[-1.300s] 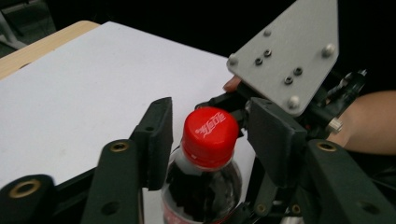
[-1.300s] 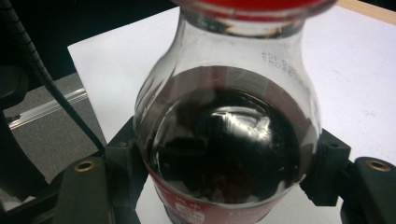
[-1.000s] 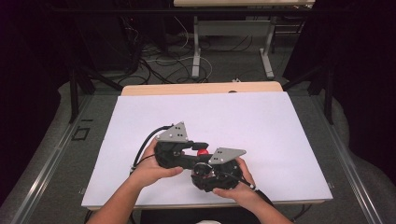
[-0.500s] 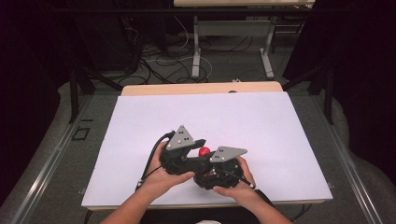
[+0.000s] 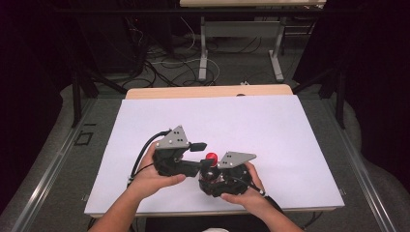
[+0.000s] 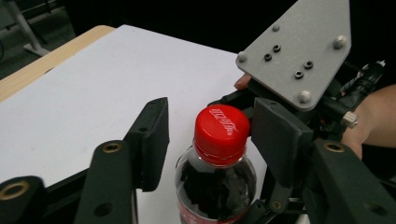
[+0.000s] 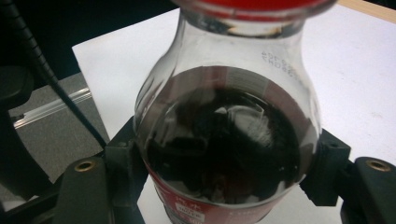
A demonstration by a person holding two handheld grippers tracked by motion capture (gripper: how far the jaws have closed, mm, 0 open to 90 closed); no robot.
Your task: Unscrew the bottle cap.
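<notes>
Red cap [image 6: 221, 128] at 12 o'clock between parted, just-opening left gripper [image 6: 210, 135] pads, untouched; upright bottle [image 7: 229, 140] clamped by right gripper [image 7: 224, 186].

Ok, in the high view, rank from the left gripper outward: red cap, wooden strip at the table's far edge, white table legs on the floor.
1. red cap: just right of the left gripper.
2. wooden strip: along the table's far edge.
3. white table legs: beyond the table, on the floor among cables.

Black fingers [image 6: 148, 140], grey screwed triangular plate [image 6: 296, 49], black cable [image 5: 140, 157].
</notes>
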